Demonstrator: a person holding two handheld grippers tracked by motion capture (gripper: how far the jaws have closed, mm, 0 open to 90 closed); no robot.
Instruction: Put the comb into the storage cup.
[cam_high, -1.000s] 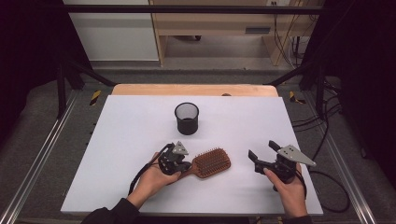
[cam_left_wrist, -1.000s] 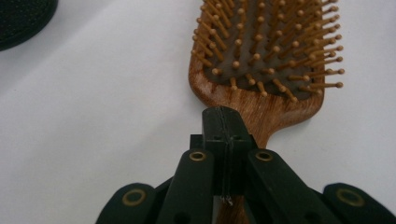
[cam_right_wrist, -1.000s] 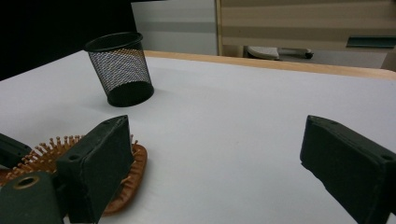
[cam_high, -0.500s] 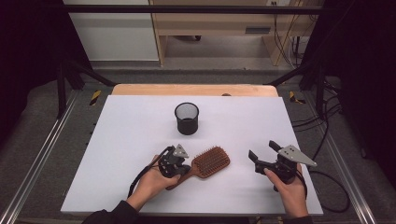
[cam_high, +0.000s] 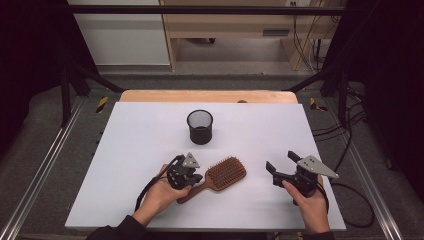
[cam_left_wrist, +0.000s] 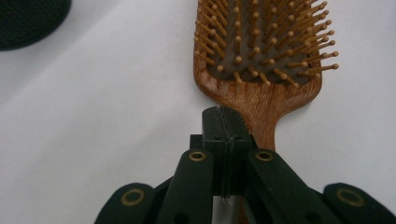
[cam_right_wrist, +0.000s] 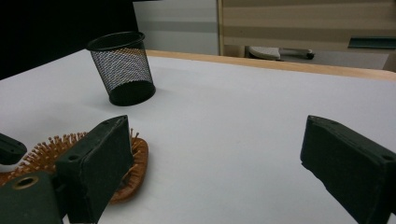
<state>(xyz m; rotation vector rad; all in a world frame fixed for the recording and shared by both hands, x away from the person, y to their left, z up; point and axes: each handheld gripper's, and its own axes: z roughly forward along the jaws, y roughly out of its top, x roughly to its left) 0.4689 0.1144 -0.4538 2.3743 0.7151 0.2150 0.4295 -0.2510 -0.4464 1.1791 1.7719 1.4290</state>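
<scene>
1. The wooden hairbrush (cam_high: 220, 177) lies bristles up on the white table (cam_high: 125, 150), lower centre of the high view.
2. The left gripper (cam_high: 192, 178) has its fingers pressed together over the brush handle.
3. The right gripper (cam_high: 280, 162), lower right, holds its fingers wide and empty.

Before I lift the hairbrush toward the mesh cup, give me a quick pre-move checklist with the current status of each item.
1. Left tongs shut, at the hairbrush handle: ok.
2. Handle actually clamped between the pads: cannot tell; the shut tips hide the contact.
3. Right tongs open and holding nothing: ok.
4. Right tongs apart from the brush head: ok.
5. Mesh cup upright on the table: ok.
6. Bare table between brush and cup: ok.
</scene>
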